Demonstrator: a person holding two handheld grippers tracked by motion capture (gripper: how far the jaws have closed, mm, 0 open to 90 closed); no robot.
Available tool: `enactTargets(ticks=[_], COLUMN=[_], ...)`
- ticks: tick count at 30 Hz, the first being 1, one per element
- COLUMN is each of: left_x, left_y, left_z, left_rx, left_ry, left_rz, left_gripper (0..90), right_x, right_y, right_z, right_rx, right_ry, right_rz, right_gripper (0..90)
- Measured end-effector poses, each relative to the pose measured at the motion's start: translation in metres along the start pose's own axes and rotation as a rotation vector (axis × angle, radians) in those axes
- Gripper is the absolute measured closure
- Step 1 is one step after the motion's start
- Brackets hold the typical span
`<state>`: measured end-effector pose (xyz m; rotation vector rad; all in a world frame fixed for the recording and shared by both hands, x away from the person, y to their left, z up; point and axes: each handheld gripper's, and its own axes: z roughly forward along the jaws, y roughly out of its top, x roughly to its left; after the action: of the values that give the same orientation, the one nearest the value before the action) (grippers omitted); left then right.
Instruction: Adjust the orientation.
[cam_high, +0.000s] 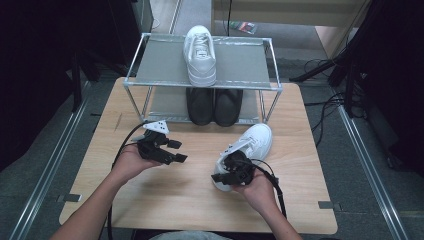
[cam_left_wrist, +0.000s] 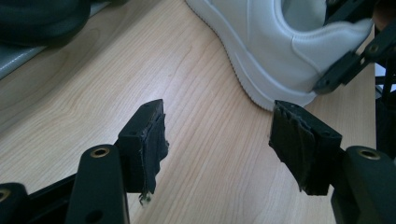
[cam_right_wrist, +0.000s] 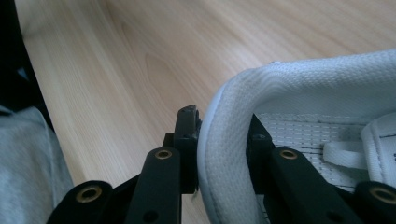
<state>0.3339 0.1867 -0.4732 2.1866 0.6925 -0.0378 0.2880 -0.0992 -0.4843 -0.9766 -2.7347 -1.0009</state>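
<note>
One wooden table (cam_high: 190, 195) carries a two-tier metal shoe rack (cam_high: 150, 65), with a white sneaker (cam_high: 201, 55) on top and a black pair (cam_high: 214, 106) beneath. A second white sneaker (cam_high: 252, 142) lies on the table, its heel collar pinched by the right hand-held gripper (cam_right_wrist: 219, 149). The left hand-held gripper (cam_left_wrist: 217, 140) hovers nearby, jaws apart and empty

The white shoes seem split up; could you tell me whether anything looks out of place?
Yes: one white shoe sits alone on the rack's top shelf, while its mate lies angled on the table, its heel collar pinched by the right gripper.
</note>
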Motion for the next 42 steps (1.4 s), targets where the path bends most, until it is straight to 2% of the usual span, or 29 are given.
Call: enactTargets(ticks=[2,6,9,12,14,17,21,24,25,26,27,28,30,31,35,37,40,42], left_x=[0.000,-0.001,-0.002,-0.003,-0.004,-0.006,-0.011,-0.016,-0.016,-0.018,-0.019,-0.021,-0.023,-0.023,-0.027,-0.026,-0.025,-0.027], left_y=[0.000,0.001,0.001,0.002,0.004,0.007,0.010,0.018,0.018,0.023,0.025,0.027,0.031,0.031,0.037,0.039,0.041,0.042], left_z=[0.001,0.003,0.004,0.005,0.006,0.010,0.015,0.021,0.021,0.024,0.027,0.029,0.034,0.034,0.050,0.057,0.067,0.070], left_rx=[0.000,0.010,0.006,0.000,-0.001,0.000,0.015,0.007,0.007,-0.003,-0.006,-0.005,-0.002,-0.002,0.000,0.006,0.008,0.014], left_ry=[-0.001,-0.008,-0.010,-0.030,-0.019,-0.024,-0.018,-0.046,-0.046,-0.063,-0.068,-0.068,-0.069,-0.069,-0.063,-0.065,-0.081,-0.082], left_rz=[0.000,0.004,0.008,0.009,0.019,0.030,0.041,0.038,0.038,0.039,0.037,0.036,0.042,0.042,0.041,0.034,0.009,0.015], left_gripper=[36.6,37.0,37.8,40.5,42.9,48.2,60.4,74.9,78.9,83.8,85.9,87.4,89.2,89.3,89.2,89.2,89.2,89.9], right_x=[0.001,-0.001,0.001,0.001,-0.001,-0.004,-0.013,-0.031,-0.031,-0.042,-0.046,-0.050,-0.060,-0.060,-0.082,-0.090,-0.093,-0.096], right_y=[-0.002,-0.002,-0.003,-0.005,-0.007,-0.013,-0.019,-0.029,-0.029,-0.034,-0.035,-0.037,-0.040,-0.040,-0.045,-0.045,-0.040,-0.035], right_z=[0.002,-0.003,-0.011,-0.029,-0.041,-0.058,-0.071,-0.084,-0.084,-0.088,-0.089,-0.090,-0.092,-0.092,-0.091,-0.089,-0.085,-0.082], right_rx=[-0.013,-0.050,-0.062,-0.123,-0.165,-0.217,-0.251,-0.289,-0.289,-0.297,-0.297,-0.299,-0.301,-0.301,-0.299,-0.309,-0.304,-0.322], right_ry=[-0.004,0.028,0.015,0.035,0.049,0.049,0.018,-0.042,-0.042,-0.084,-0.096,-0.120,-0.146,-0.146,-0.185,-0.199,-0.196,-0.212], right_rz=[-0.008,-0.003,-0.018,-0.015,-0.017,-0.008,0.018,0.061,0.061,0.101,0.115,0.130,0.171,0.171,0.249,0.253,0.247,0.248], right_gripper=[72.2,62.3,60.4,60.5,61.9,64.1,67.3,77.0,77.0,85.0,86.9,90.0,90.0,90.0,90.0,90.0,90.0,90.0])
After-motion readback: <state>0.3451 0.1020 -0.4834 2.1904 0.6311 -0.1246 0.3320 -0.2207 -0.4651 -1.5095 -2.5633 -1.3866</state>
